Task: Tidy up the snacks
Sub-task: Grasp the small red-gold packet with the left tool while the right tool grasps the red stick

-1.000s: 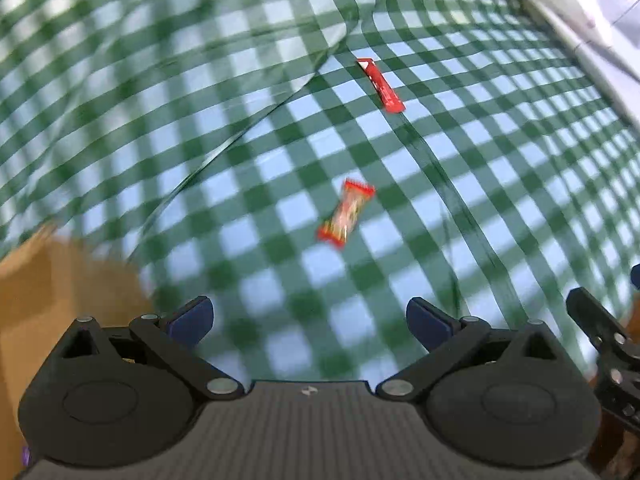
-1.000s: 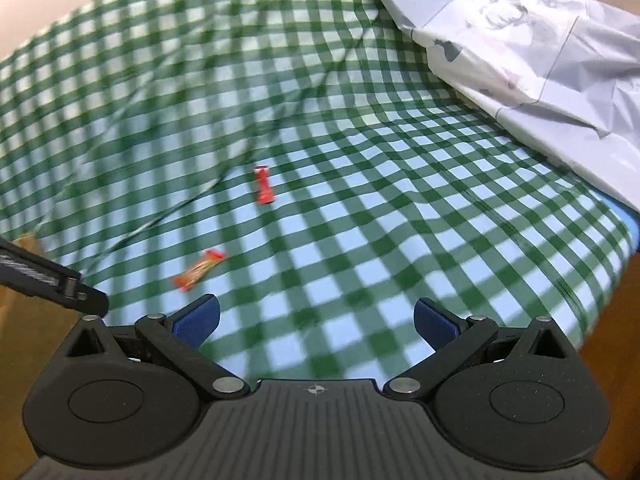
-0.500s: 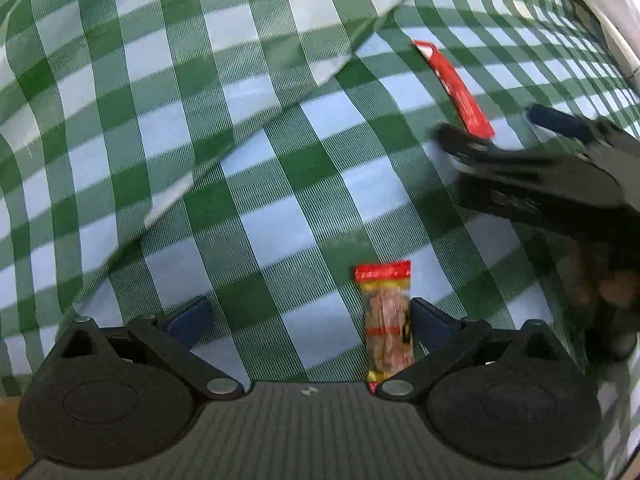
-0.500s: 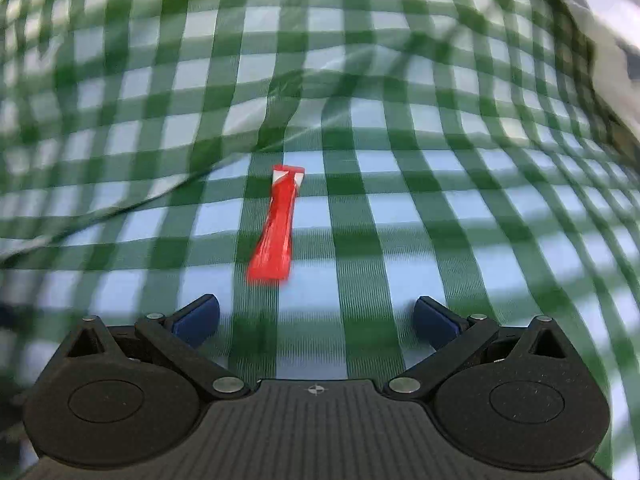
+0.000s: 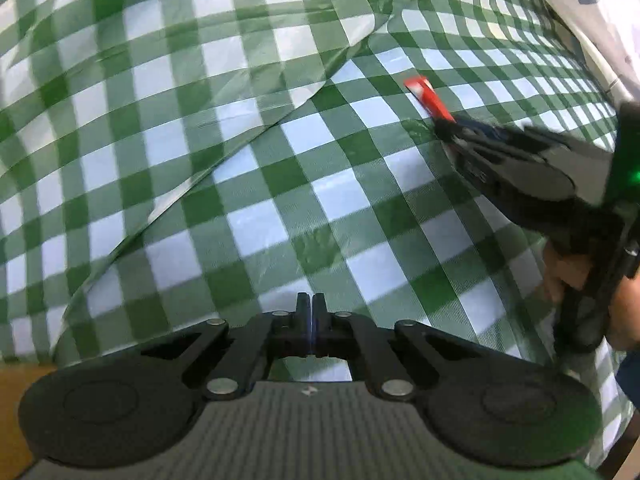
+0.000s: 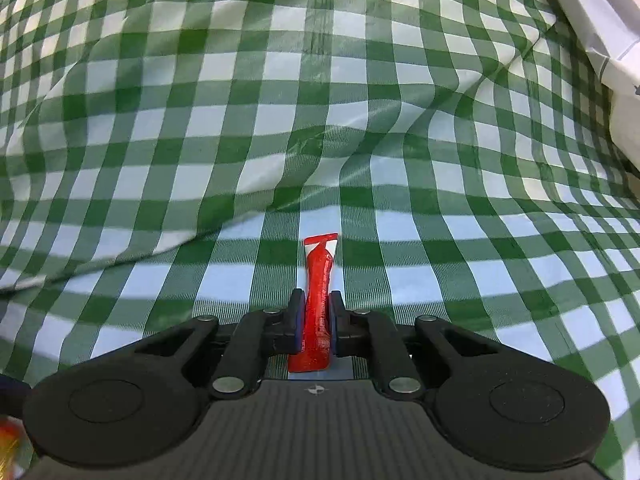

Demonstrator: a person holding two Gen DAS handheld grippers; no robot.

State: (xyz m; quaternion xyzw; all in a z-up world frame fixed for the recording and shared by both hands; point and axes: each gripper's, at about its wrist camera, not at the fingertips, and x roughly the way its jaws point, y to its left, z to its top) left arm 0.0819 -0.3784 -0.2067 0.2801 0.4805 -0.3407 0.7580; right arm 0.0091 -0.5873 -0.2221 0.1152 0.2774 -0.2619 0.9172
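Observation:
My right gripper [image 6: 316, 300] is shut on a thin red snack stick [image 6: 318, 280], which points forward from between the fingers just above the green checked cloth [image 6: 280, 120]. In the left wrist view the red stick [image 5: 428, 98] pokes out of the right gripper [image 5: 444, 130] at the right. My left gripper [image 5: 310, 304] has its jaws together with nothing visible between them. The orange snack bar shows only as a blurred orange patch [image 6: 8, 448] at the lower left corner of the right wrist view.
The checked cloth has raised folds running across it [image 5: 240, 148]. A white sheet [image 6: 600, 20] lies at the far right. A wooden edge [image 5: 16, 400] shows at the lower left. A hand [image 5: 568, 276] holds the right gripper.
Both grippers have closed. The right one closed on the red stick. The orange bar that lay by the left fingers is gone from the left wrist view.

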